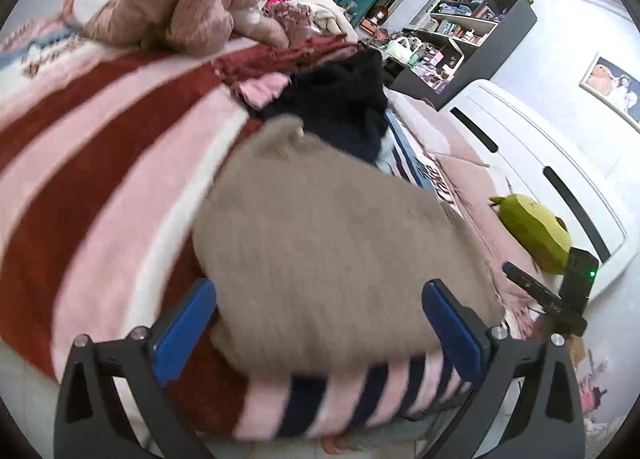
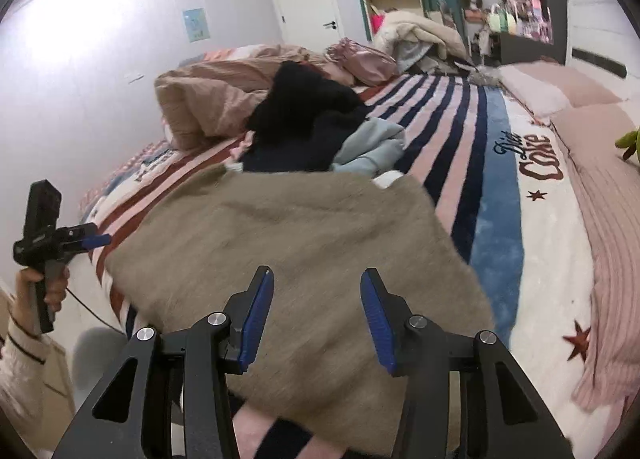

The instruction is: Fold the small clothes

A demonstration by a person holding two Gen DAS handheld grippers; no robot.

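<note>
A taupe fuzzy garment lies spread on the striped blanket at the bed's near edge; it also shows in the right wrist view. My left gripper is open and empty, its blue pads straddling the garment's near edge. My right gripper is open and empty, just above the garment's near part. The left gripper shows from the side in the right wrist view, by the garment's left edge. The right gripper shows at the right in the left wrist view.
A pile of black, light blue and pink clothes lies beyond the garment. A beige duvet is bunched behind it. Pink pillows and a green plush toy lie by the white headboard. Shelves stand beyond.
</note>
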